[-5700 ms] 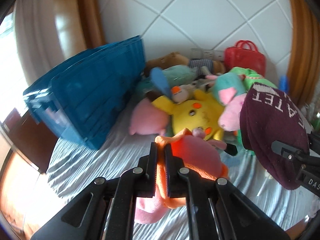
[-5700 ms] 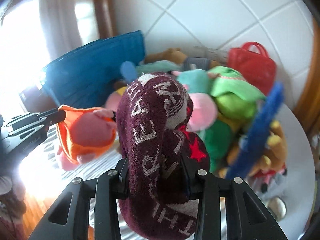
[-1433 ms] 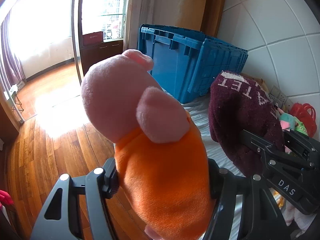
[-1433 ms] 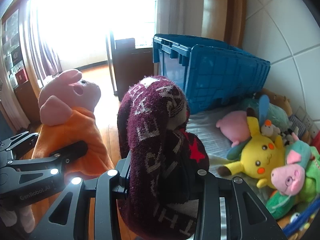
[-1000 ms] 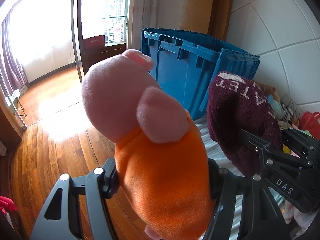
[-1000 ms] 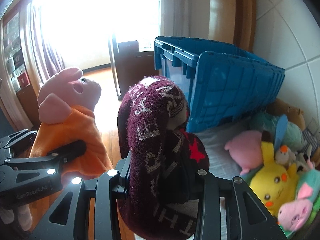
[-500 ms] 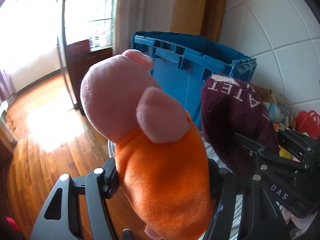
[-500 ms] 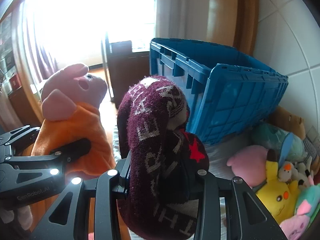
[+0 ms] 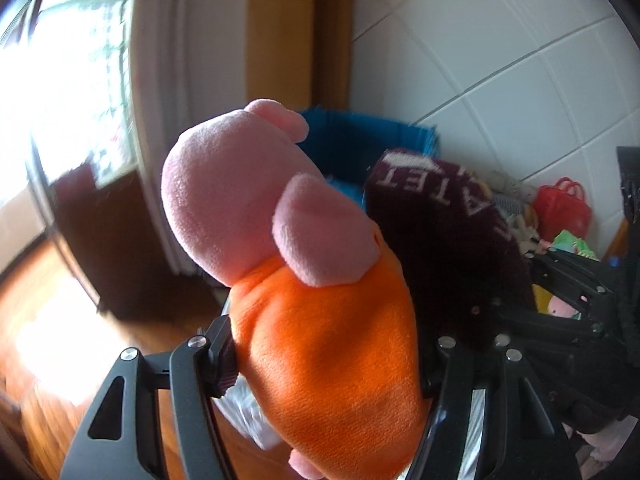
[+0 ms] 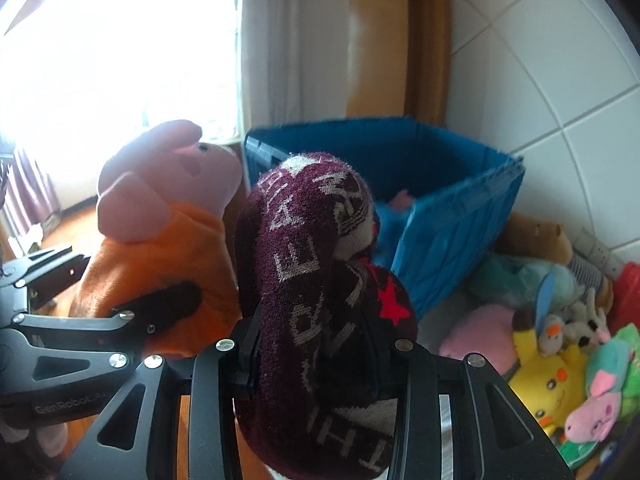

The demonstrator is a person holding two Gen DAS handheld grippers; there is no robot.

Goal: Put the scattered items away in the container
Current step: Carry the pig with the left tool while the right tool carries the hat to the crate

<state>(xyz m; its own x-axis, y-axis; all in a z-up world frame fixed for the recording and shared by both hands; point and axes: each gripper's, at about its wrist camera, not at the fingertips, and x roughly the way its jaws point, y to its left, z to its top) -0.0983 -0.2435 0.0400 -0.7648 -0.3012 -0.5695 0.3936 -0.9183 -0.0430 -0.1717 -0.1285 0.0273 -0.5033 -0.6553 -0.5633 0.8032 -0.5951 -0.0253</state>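
- The left gripper (image 9: 326, 364) pointed forward and somewhat downward, its two fingers (image 9: 218, 354) pinching the orange body of a pink pig toy (image 9: 280, 264) from either side.
- The pig toy stood upright between those fingers, its pink head above them and its snout turned toward the blue crate (image 10: 452, 216).
- In the right wrist view the left gripper (image 10: 120, 312) appeared at the left edge, one dark finger lying across the orange cloth, with the pig's head raised beside the crate's near corner.
- The right gripper (image 10: 320, 364) was tilted downward as well, just beside the left one, and its fingers (image 10: 246, 360) were closed on the lower part of a maroon knit hat (image 10: 316, 280) with pale lettering and a red star.
- The hat bulged up out of the grip, its crown in front of the crate's open top.
- The crate stood open against the white tiled wall (image 10: 560, 80), beyond both grippers; something pink lay inside it, too small to identify.
- To the right of the crate, a heap of soft toys (image 10: 548, 344) lay on a pale sheet, among them a yellow one and a small pink pig.
- A red toy bag (image 9: 562, 208) stood at the far edge against the wall.
- Neither held item was over the inside of the crate as far as the views showed.
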